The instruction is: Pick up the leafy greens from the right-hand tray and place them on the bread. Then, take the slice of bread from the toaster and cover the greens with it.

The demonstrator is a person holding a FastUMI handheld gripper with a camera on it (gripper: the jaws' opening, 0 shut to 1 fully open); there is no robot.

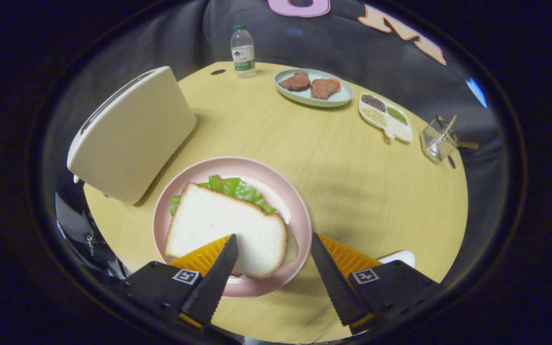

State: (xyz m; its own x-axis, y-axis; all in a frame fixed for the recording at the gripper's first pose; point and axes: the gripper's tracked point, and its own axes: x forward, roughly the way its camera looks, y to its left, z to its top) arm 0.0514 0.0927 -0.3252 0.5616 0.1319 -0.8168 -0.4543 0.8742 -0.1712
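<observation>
On the pink plate, bread covers the greens; gripper jaws wide apart, holding nothing

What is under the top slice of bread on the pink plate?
Green leaves stick out from under the bread slice on the pink plate. Whatever lies lower is covered. The open gripper holds nothing.
</observation>
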